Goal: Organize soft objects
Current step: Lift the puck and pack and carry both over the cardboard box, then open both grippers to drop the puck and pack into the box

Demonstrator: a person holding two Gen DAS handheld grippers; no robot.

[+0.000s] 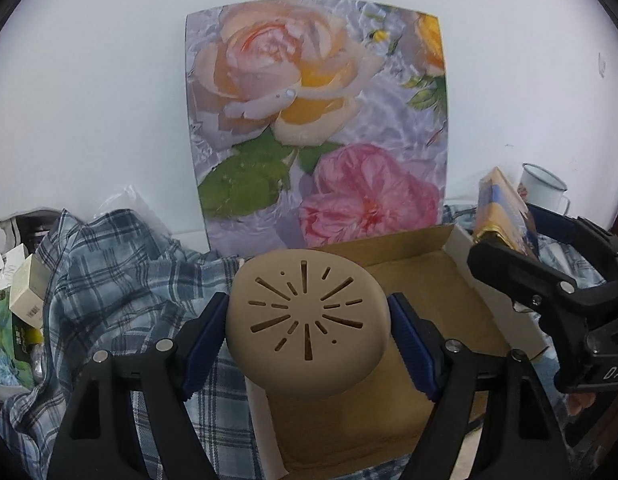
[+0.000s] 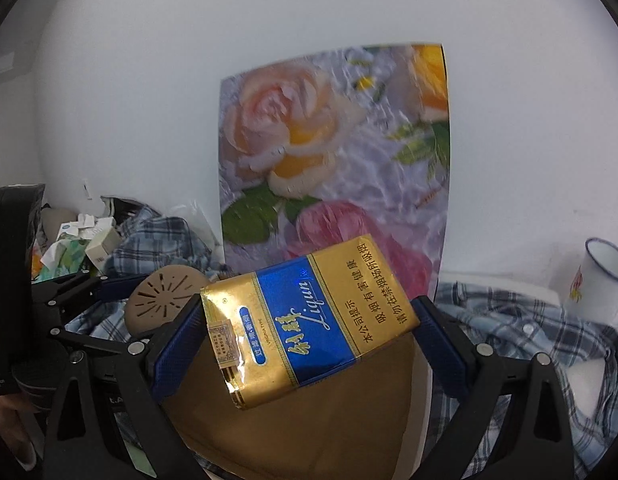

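1. Soft tan cushion [image 1: 307, 320], round and slotted like a sunburst, sat clamped between my left gripper's [image 1: 309, 344] blue pads, one pad on each side of its rim; those jaws stood wide only because the cushion is wide.
2. My right gripper [image 2: 305, 340] was closed on a gold and blue cigarette pack [image 2: 309, 320], tilted, its long axis running roughly across from one pad to the other, the left pad on its foil end and the right near its upper corner.
3. Both things hung over the open cardboard box [image 1: 437, 304], which lay on a blue plaid shirt [image 1: 109, 280] spread over the surface.
4. Seen from my left wrist, the box floor lay directly below and ahead of the cushion, so that hand was the nearer one to a drop; I judged it needed mostly a straight descent.
5. My right gripper sat at the box's right rim, with the pack still partly outside the wall in that view, so I judged it had to travel inward before lowering.
6. A rose-printed board [image 1: 317, 120] leaned on the wall behind the box, and an enamel mug [image 2: 597, 280] stood well off to the right.
7. Risk as I judged it: the two grippers were close and could crowd each other over the box.
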